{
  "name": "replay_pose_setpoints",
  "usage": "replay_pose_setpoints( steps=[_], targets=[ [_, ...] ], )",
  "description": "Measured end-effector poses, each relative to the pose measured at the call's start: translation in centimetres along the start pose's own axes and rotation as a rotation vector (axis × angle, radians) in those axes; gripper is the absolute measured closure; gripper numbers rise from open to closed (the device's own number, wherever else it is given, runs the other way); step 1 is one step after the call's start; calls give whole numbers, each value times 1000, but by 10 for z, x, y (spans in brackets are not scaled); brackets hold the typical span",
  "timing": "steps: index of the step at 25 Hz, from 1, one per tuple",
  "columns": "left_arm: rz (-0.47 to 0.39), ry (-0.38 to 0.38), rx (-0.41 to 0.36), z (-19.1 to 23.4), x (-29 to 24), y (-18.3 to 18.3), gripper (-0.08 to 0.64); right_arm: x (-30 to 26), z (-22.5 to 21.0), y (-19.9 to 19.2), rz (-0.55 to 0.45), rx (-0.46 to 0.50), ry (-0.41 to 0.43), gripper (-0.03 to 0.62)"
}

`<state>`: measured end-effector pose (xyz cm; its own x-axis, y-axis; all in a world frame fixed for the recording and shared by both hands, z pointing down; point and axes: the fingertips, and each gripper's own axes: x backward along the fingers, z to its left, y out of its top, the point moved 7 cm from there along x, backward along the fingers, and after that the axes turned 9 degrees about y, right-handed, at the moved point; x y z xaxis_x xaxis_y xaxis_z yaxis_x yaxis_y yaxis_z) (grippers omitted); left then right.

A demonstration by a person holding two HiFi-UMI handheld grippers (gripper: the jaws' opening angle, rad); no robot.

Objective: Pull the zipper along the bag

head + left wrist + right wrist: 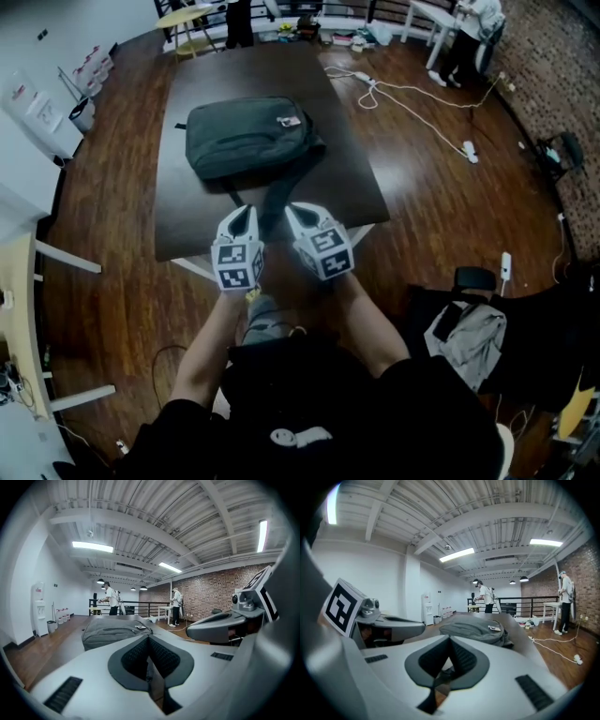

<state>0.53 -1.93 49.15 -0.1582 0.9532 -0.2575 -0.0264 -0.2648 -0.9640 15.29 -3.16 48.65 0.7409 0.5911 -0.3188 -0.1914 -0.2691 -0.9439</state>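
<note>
A dark grey backpack [248, 139] lies flat on the dark table [352, 178], with a small white tag [289, 121] on top. Its zipper pull is too small to make out. My left gripper [247, 210] and right gripper [290, 208] hover side by side over the table's near edge, short of the bag and not touching it. Both are shut and hold nothing. The left gripper view shows the closed left gripper [148, 637] with the backpack [115, 633] ahead. In the right gripper view the closed right gripper [451, 638] points toward the backpack [476, 631].
A white cable [412, 103] runs over the wooden floor to the table's right. A chair with a grey cloth [466, 333] stands at the near right. White tables and standing people [461, 37] are at the far end by a railing. A water dispenser [38, 609] stands at the left wall.
</note>
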Motion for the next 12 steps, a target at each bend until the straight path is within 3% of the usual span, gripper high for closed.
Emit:
replay_pose_setpoints(
  steps=[12],
  targets=[
    [-49,10,-41,6,60,5,560,19,58,6,-65,3,17,581]
  ],
)
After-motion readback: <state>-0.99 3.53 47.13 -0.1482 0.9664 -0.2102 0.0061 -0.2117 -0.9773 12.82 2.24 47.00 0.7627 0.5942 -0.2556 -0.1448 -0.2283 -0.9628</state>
